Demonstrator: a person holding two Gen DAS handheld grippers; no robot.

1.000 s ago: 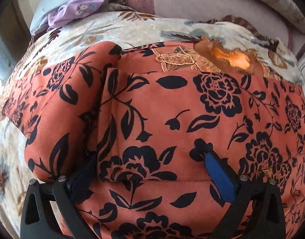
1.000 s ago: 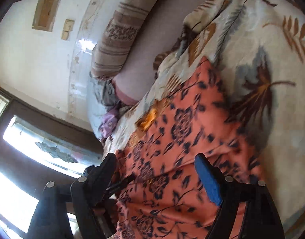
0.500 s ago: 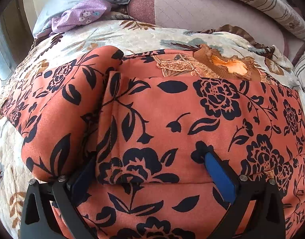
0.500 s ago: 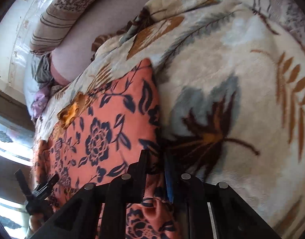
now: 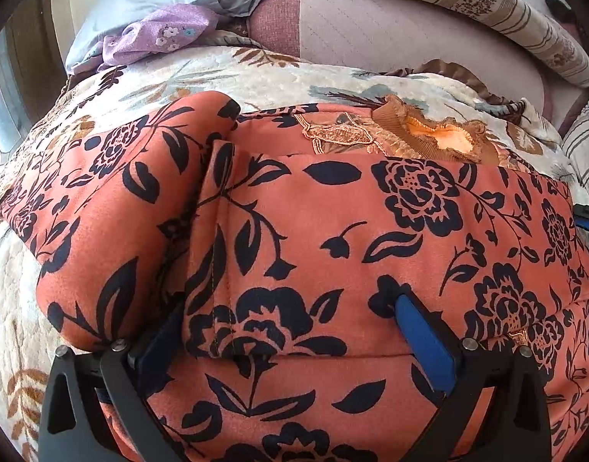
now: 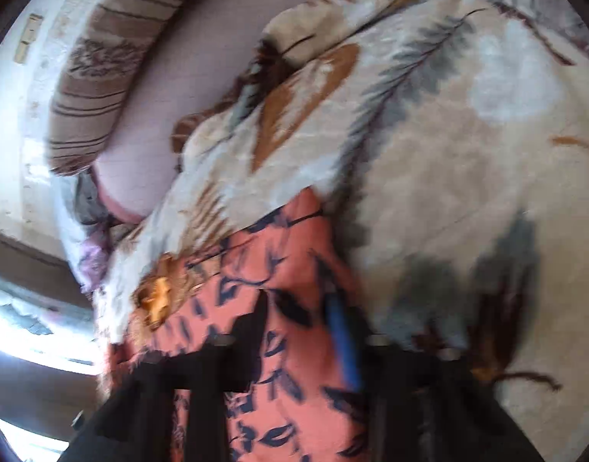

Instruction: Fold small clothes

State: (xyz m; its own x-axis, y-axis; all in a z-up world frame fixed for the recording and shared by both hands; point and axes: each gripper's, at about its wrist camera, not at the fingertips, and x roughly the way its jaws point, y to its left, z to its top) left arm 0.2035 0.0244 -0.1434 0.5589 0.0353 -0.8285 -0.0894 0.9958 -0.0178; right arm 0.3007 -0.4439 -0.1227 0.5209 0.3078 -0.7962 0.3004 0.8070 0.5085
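Since a second ago the right gripper point(image 6: 302, 327) has swung across to the right edge of the rust floral garment point(image 5: 332, 238) and its jaws have just been closing, with a fold of that cloth pinched between them; the right wrist view is blurred, so how deep the bite goes is unclear. Left of the garment's orange knitted neckline point(image 5: 429, 138), a sleeve point(image 5: 113, 208) lies turned in over the body. Nearer the lower hem, the left gripper point(image 5: 286, 331) is tilted steeply down onto the cloth, its jaws spread wide with fabric bulging between the pads but not squeezed, one finger tucked under the sleeve's edge. The garment lies spread on a cream leaf-print blanket point(image 5: 225, 73), neckline toward the striped bolster point(image 5: 467, 4) at the back. Judging by this, the side fold is in hand: the left side is in, and the right edge has just been taken. The next move probably calls for lifting that edge and carrying it across toward the neckline's centre line, keeping the body flat under the left gripper.
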